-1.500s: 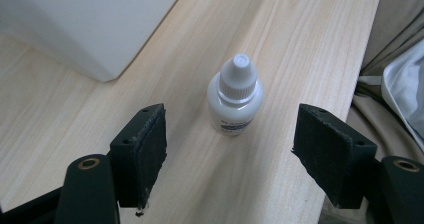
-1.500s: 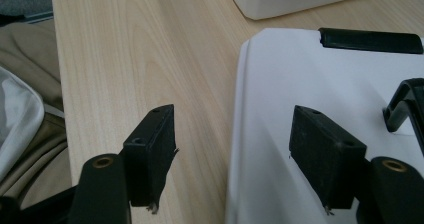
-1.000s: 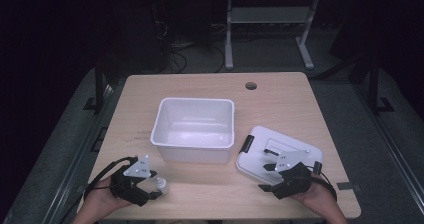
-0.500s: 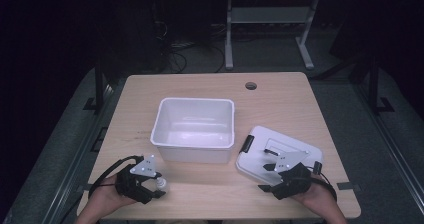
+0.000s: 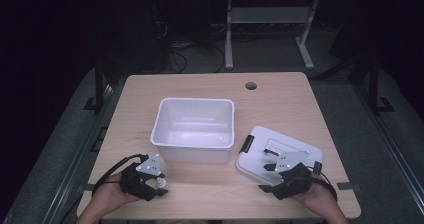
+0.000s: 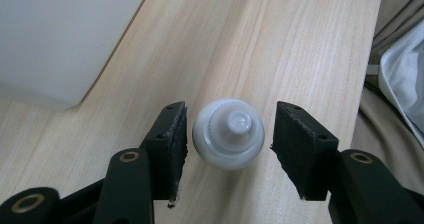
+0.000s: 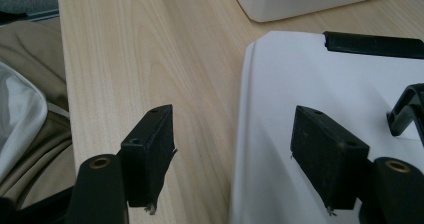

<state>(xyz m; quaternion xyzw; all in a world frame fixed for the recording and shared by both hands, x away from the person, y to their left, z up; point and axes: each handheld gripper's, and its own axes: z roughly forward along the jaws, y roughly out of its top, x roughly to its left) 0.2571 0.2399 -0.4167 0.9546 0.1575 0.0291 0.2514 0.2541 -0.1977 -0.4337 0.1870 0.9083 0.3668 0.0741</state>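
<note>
A small white bottle [image 6: 228,133] stands upright on the wooden table [image 5: 200,194], seen cap-first between the two jaws of my left gripper [image 6: 229,139]. The jaws are open, with a narrow gap on each side of the bottle. In the high view the bottle [image 5: 162,182] is at the front left, at the tip of my left gripper [image 5: 156,184]. My right gripper [image 7: 232,149] is open and straddles the edge of a white lid [image 7: 310,134]: one jaw is over the table, the other over the lid. In the high view my right gripper [image 5: 270,178] is at the front right.
An open, empty white bin [image 5: 159,120] sits mid-table, just beyond the bottle; its wall [image 6: 60,34] is near my left gripper. The lid [image 5: 265,139] lies flat to the bin's right and has a black latch [image 7: 372,44]. A round hole [image 5: 251,86] marks the table's far side.
My left gripper has slid a little to the right, so its jaws now flank the bottle. The right gripper, bin and lid have not moved.
</note>
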